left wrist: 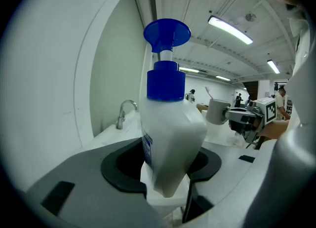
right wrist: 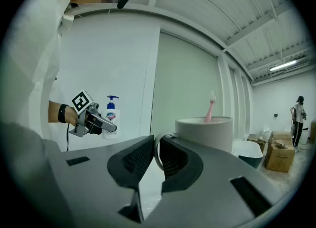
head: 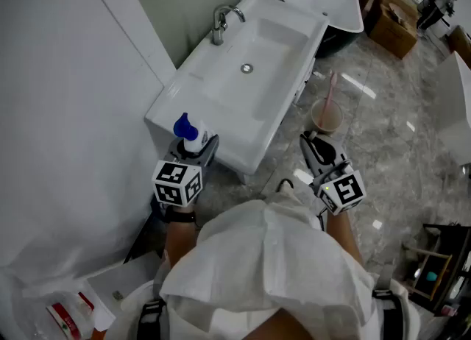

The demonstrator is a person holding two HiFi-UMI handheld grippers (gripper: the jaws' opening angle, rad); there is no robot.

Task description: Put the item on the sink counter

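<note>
White plastic soap bottle [left wrist: 170,133] with a blue pump, pinched low on its body between the left tongs [left wrist: 168,172]. It stands nearly upright and has not been set down. The sink counter [head: 171,103] lies just ahead of these tongs, and its near corner is the closest bare ledge. The basin and faucet [head: 219,22] are farther ahead. The right tongs [right wrist: 154,165] are pressed almost together on the thin handle of a cup [right wrist: 205,131] that carries a pink toothbrush [right wrist: 211,107]. They hold it level, to the right of the sink and over the floor.

Likely hazards:
- The grip sits near the bottle's base with the heavy pump high above it, so the bottle may pivot between the pads during the reach.
- The ledge ahead of the left tongs is narrow. Released too near its edge, the bottle could drop to the floor; released too far in, it could slide into the basin.
- Opening before the base rests flat would topple it.
- The cup hangs by its handle alone, so a jolt could swing it and tip out the toothbrush.
</note>
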